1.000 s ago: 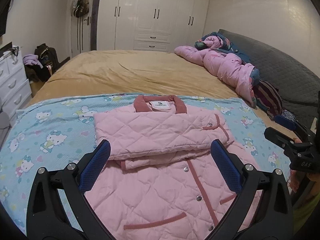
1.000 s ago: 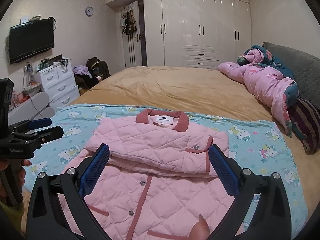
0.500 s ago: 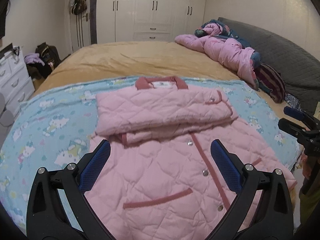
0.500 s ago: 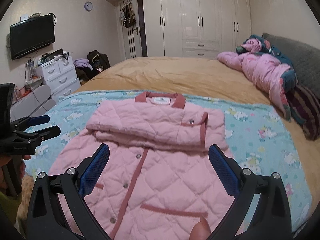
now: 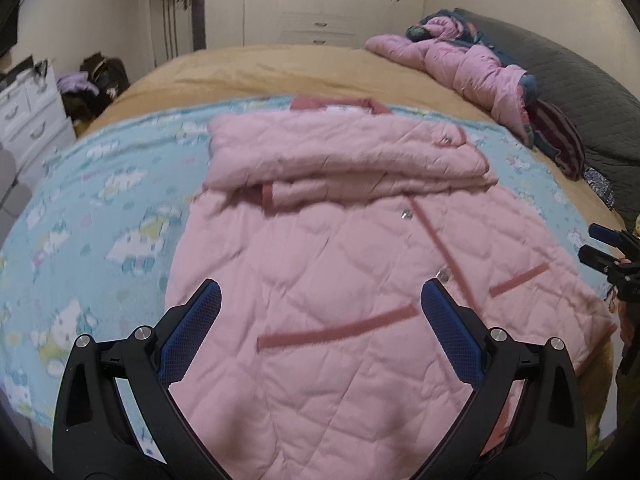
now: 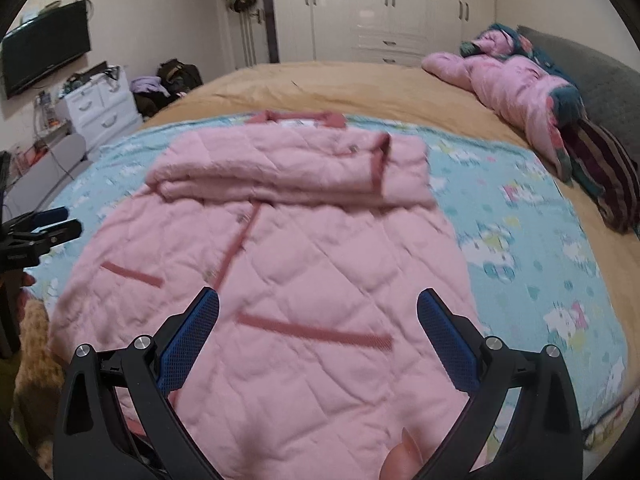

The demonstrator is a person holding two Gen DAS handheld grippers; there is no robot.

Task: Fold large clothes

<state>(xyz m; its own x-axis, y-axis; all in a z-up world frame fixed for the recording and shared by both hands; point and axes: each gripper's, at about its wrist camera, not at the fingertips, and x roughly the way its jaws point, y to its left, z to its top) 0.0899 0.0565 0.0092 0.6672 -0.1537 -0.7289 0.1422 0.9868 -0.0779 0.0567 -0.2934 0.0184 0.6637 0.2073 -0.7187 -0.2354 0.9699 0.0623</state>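
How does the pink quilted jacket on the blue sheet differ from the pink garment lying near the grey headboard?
The pink quilted jacket lies spread flat with its sleeves folded across the chest; the pink garment lies crumpled in a heap. The jacket rests on the blue cartoon sheet; the garment rests on the tan bedspread. The jacket shows darker pink trim; the garment shows dark teal parts. Both are pink and padded.

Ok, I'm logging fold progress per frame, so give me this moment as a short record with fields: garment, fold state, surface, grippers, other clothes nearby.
garment: pink quilted jacket, front up, collar at the far end
fold state: sleeves folded across the chest in a stacked band; lower body flat, not yet folded
surface: blue cartoon blanket over a tan bed
left gripper: open, empty, above the hem
right gripper: open, empty, above the hem
other clothes: pink coat pile by the grey headboard
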